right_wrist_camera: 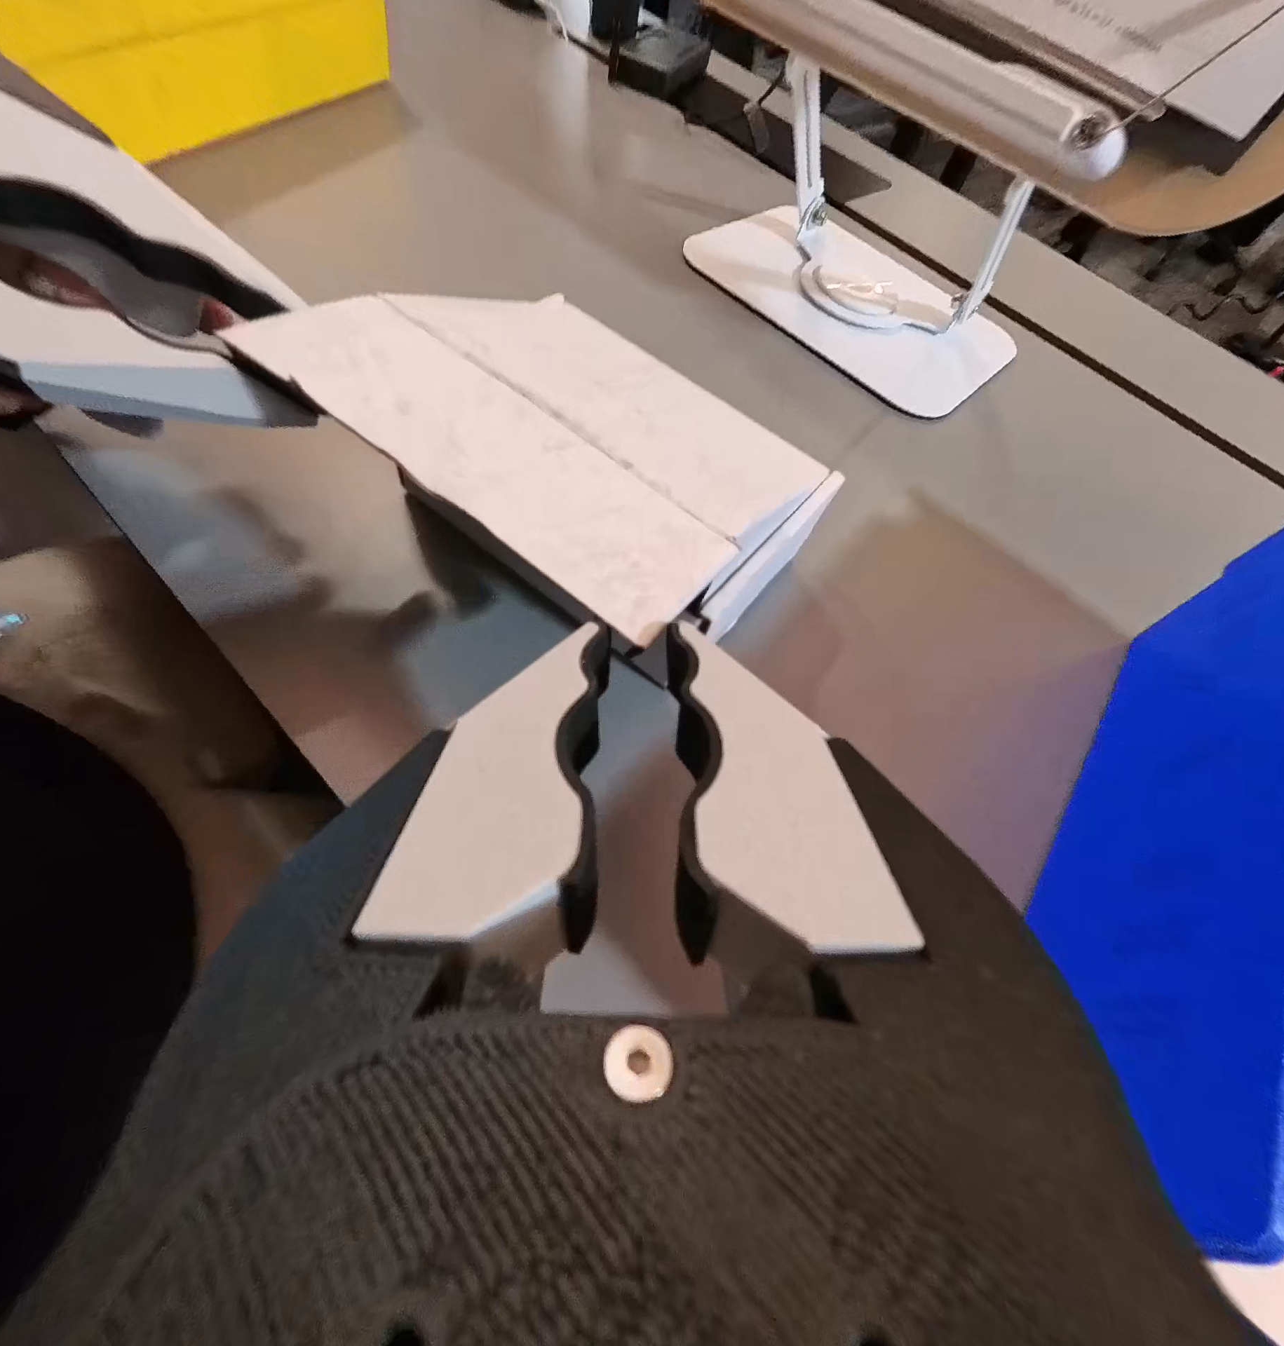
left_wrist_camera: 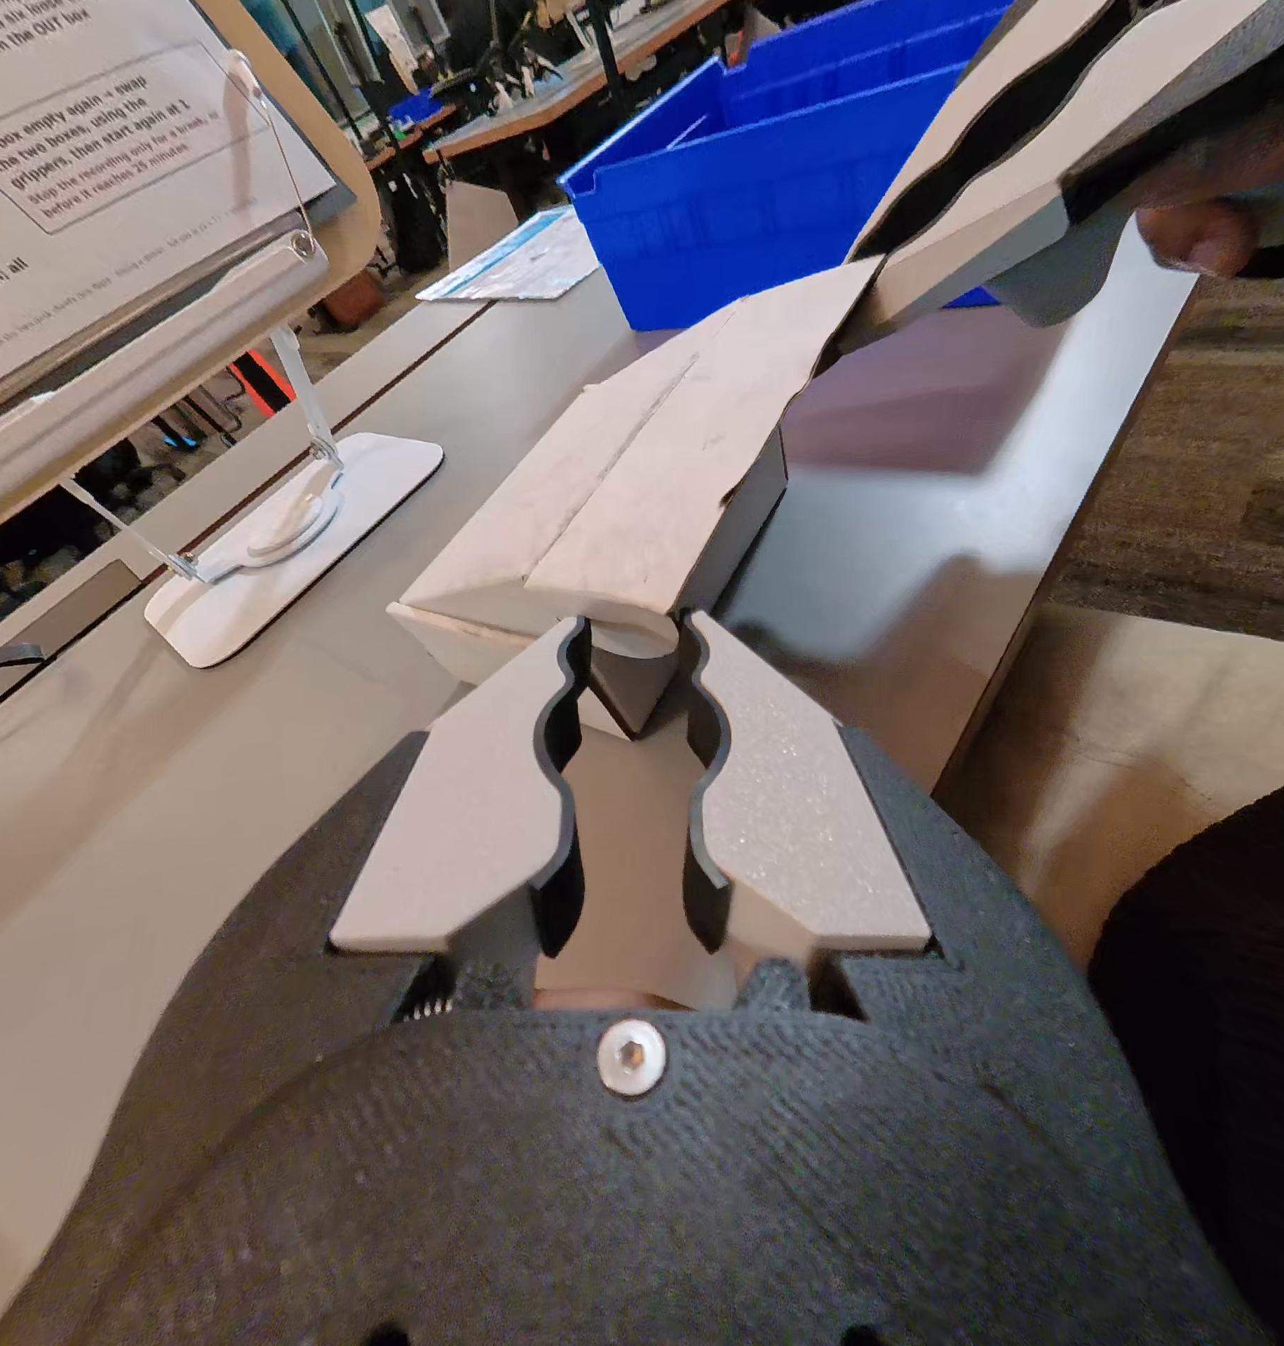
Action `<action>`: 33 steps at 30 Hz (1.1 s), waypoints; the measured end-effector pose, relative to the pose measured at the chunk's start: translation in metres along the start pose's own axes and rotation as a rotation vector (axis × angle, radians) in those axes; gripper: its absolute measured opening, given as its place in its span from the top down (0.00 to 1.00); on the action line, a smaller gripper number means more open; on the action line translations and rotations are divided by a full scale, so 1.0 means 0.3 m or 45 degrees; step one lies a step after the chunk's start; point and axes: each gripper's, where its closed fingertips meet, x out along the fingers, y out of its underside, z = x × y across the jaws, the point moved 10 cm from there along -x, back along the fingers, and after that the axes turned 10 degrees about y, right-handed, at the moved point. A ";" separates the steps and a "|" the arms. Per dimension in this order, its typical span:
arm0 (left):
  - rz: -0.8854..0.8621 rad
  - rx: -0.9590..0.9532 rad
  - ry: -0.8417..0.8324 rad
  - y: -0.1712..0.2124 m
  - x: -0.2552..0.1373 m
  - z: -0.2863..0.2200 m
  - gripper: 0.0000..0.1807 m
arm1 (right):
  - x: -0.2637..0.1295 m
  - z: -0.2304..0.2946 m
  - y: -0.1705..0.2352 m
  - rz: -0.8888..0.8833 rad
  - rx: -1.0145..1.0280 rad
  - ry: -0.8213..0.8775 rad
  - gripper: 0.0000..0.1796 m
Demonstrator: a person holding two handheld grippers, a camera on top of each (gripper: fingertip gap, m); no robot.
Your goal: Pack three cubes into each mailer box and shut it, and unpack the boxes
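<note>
A white mailer box [left_wrist_camera: 464, 641] stands on the grey table near its front edge. Its lid [left_wrist_camera: 624, 473] is raised and slanted above the box. My left gripper [left_wrist_camera: 633, 637] is shut on the lid's front flap at one corner. My right gripper [right_wrist_camera: 637, 641] is shut on the same flap at the other corner. Each gripper also shows in the other's view, the right one [left_wrist_camera: 868, 291] at the upper right and the left one [right_wrist_camera: 238, 342] at the left. The lid [right_wrist_camera: 551, 451] hides the inside of the box. No cubes are in view.
A blue bin [left_wrist_camera: 733, 182] stands behind the box, and also shows on the right in the right wrist view [right_wrist_camera: 1170, 874]. A yellow bin [right_wrist_camera: 187, 73] is at the far left. A white document stand [left_wrist_camera: 296, 524] holds a printed sheet. The table edge [left_wrist_camera: 988, 692] and the floor lie close by. The left gripper's tips are roughly 12 cm from the right gripper's.
</note>
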 end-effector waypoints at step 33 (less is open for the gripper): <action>0.162 0.075 -0.065 0.034 0.024 -0.002 0.88 | 0.045 0.027 0.038 0.124 -0.135 0.004 0.95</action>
